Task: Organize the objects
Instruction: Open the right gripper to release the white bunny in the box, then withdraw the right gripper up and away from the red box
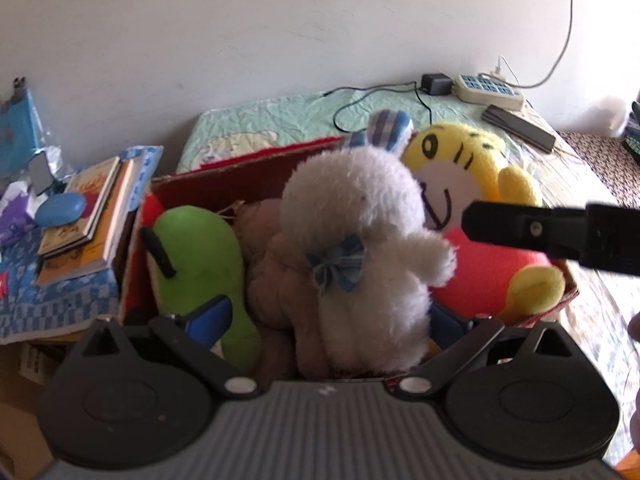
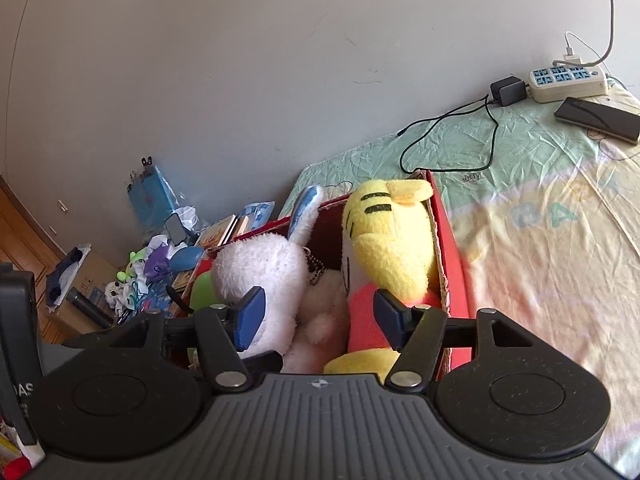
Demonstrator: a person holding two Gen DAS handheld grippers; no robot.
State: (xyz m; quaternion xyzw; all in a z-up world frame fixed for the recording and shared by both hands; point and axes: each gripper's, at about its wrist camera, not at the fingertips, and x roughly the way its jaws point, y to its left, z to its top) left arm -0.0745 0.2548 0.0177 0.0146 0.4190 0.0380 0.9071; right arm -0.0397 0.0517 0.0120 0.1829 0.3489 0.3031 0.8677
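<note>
A red cardboard box [image 1: 224, 184] on the bed holds several plush toys. A white rabbit [image 1: 360, 240] with a blue bow stands in the middle. A green plush [image 1: 196, 248] lies to its left, a brown plush [image 1: 272, 276] sits between them, and a yellow tiger with a red body [image 1: 460, 168] leans at the right. My left gripper [image 1: 328, 318] is open, its blue pads on either side of the rabbit's lower body. My right gripper [image 2: 320, 320] is open over the box [image 2: 452, 248], between the rabbit [image 2: 260, 268] and the tiger [image 2: 392, 252]. One black finger [image 1: 520, 232] of the right gripper crosses in front of the tiger.
Books [image 1: 88, 216] and a blue case [image 1: 60, 208] lie on a cluttered surface left of the box. On the bed behind are a power strip [image 2: 568, 80], a black adapter with cable [image 2: 508, 90] and a phone [image 2: 600, 118]. The wall stands close behind.
</note>
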